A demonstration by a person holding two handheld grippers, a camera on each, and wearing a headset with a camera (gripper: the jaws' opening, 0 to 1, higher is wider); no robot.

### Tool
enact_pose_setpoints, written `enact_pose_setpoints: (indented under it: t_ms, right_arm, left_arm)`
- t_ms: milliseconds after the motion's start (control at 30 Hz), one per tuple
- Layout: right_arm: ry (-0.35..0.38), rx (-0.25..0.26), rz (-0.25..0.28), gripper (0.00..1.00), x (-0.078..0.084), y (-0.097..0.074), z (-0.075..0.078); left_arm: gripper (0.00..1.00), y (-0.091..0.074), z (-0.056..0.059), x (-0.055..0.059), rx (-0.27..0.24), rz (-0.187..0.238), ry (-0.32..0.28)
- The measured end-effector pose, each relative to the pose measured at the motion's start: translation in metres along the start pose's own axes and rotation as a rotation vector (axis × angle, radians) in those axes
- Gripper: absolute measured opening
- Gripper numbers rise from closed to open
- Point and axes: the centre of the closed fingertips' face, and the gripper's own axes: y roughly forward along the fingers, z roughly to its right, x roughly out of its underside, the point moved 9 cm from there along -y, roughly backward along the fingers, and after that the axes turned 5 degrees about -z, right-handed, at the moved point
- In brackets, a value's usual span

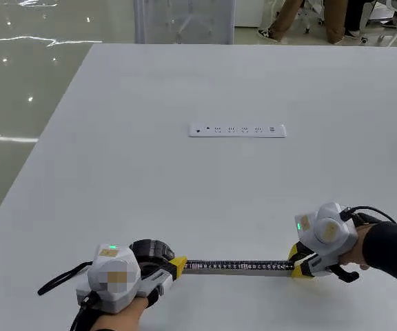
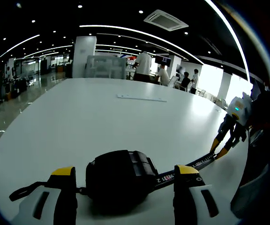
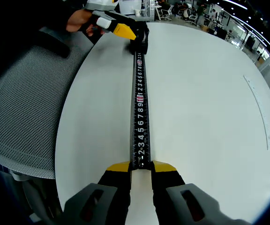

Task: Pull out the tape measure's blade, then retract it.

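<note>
A black tape measure case (image 1: 151, 251) lies on the white table (image 1: 205, 193) near its front edge. In the left gripper view the case (image 2: 121, 177) sits between the yellow-tipped jaws of my left gripper (image 2: 124, 170), which stand wide with a small gap on each side. The blade (image 1: 238, 265) runs out flat to the right, numbers up. My right gripper (image 1: 295, 263) is shut on the blade's end. In the right gripper view the blade (image 3: 140, 108) stretches from my right gripper (image 3: 142, 167) to the case (image 3: 138, 43).
A white power strip (image 1: 237, 129) lies mid-table, beyond the blade. A black wrist strap (image 1: 57, 279) trails left of the left gripper. A grey mesh chair (image 3: 27, 108) stands by the table's near edge. People and chairs are at the far end of the room.
</note>
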Motion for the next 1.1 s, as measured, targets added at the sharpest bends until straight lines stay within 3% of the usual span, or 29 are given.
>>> enact_pose_setpoints:
  t_ms: [267,367,467,733,1100]
  right_arm:
    - [0.038,0.001,-0.034,0.12,-0.0022,0.0009,0.0014]
    - [0.034,0.015,-0.037,0.12,-0.0026,0.0011,-0.0008]
    - [0.039,0.027,-0.046,0.12,-0.0031,0.001,-0.0012]
    - [0.067,0.013,-0.081,0.11,-0.0069,0.0015,0.0011]
    - [0.104,0.018,-0.059,0.11,-0.0038,0.0011,0.0013]
  left_arm:
    - [0.72,0.0033,0.0042,-0.0026,-0.019,-0.018,-0.035]
    - [0.69,0.0035,0.0024,-0.0023,-0.043,-0.028,-0.028]
    - [0.63,0.0048,-0.0041,-0.0017,-0.054,-0.038,-0.074]
    - [0.61,0.0054,-0.003,-0.0004,-0.057,-0.068,-0.055]
    - [0.6,0.0074,0.0,0.0004,-0.083,-0.084,0.024]
